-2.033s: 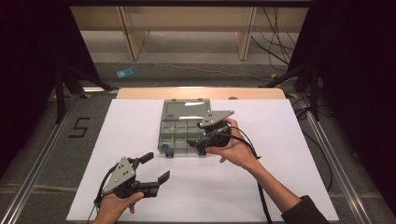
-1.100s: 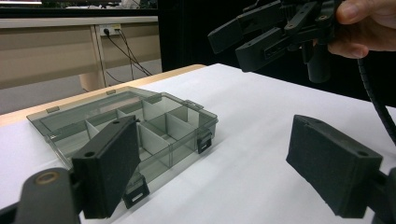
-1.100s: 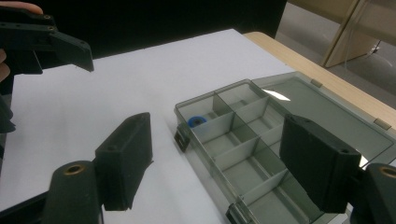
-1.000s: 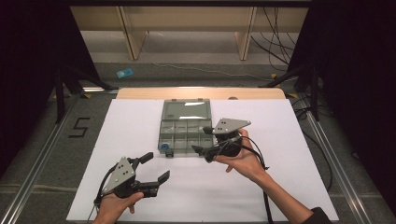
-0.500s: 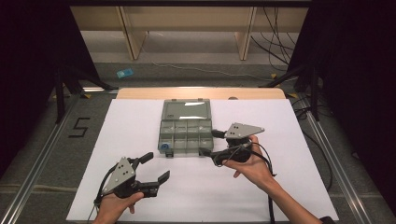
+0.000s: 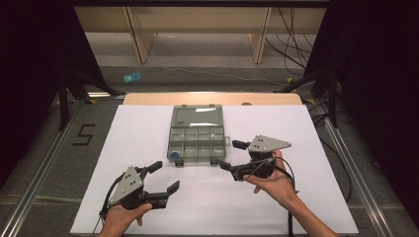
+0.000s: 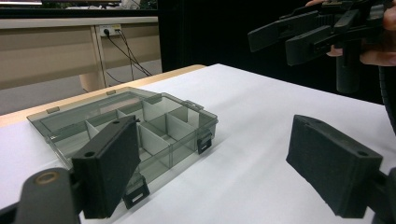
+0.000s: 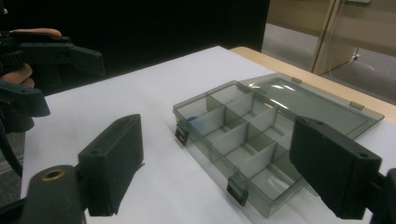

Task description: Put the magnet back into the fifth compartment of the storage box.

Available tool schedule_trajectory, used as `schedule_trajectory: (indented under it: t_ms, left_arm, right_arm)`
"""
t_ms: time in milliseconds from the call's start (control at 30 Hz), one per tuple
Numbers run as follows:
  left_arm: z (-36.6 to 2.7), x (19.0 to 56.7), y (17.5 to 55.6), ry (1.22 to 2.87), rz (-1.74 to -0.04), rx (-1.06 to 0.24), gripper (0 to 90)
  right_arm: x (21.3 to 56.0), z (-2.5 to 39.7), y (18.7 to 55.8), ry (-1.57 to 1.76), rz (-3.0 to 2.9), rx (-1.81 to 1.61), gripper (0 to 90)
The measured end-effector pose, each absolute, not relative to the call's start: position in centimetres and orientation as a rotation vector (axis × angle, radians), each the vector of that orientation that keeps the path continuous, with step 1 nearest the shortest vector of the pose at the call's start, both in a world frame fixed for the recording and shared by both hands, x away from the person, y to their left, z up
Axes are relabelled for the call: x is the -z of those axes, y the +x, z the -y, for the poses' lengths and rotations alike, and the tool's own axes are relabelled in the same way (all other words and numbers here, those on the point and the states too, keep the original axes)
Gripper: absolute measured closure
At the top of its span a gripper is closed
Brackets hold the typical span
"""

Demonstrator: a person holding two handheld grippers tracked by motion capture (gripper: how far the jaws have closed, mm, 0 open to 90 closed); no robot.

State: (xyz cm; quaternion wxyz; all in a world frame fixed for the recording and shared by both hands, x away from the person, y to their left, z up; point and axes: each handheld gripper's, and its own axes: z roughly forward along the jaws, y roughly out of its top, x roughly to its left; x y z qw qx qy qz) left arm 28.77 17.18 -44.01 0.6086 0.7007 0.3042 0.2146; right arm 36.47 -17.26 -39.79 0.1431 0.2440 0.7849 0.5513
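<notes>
A smoky clear compartment box (image 6: 197, 134) lies open in the middle of the white sheet, its lid flat on the far side. A small blue item (image 6: 174, 155) sits in its front left corner cell. My left gripper (image 6: 165, 176) is open and empty, a little in front of the box and to its left. My right gripper (image 6: 232, 155) is open and empty, just off the box's front right corner. The box (image 7: 140, 126) lies beyond the left gripper's (image 7: 219, 168) spread jaws. In the right gripper view the box (image 8: 243, 130) and blue item (image 8: 194, 120) lie between its (image 8: 224, 165) jaws.
A white sheet (image 6: 306, 148) covers the table, with a wooden edge (image 6: 212, 98) at the far side. Cables (image 6: 341, 163) trail off the right side. On the floor are a "5" mark (image 6: 84, 134) and a blue object (image 6: 131, 77).
My right gripper has pulled back from over the box toward the person and to the right, and stays open. The left gripper and the box have not moved.
</notes>
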Motion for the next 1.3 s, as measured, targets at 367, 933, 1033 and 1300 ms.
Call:
schedule_trajectory:
  t_ms: [367, 933, 1033, 1300]
  left_arm:
    - [-17.2, 44.0, 28.8, 1.619, -0.702, -0.496, 16.3]
    - [-17.2, 44.0, 28.8, 1.619, -0.702, -0.497, 16.3]
    - [-17.2, 44.0, 28.8, 1.618, -0.703, -0.496, 16.3]
    - [-17.2, 44.0, 28.8, 1.619, -0.703, -0.496, 16.3]
  right_arm:
    - [40.2, 17.8, 35.8, 0.728, -2.264, -1.563, 16.7]
    - [40.9, 18.8, 35.0, 0.742, -2.266, -1.544, 16.8]
    - [41.0, 18.9, 34.9, 0.731, -2.251, -1.546, 16.9]
    - [41.1, 19.2, 34.5, 0.727, -2.241, -1.549, 17.0]
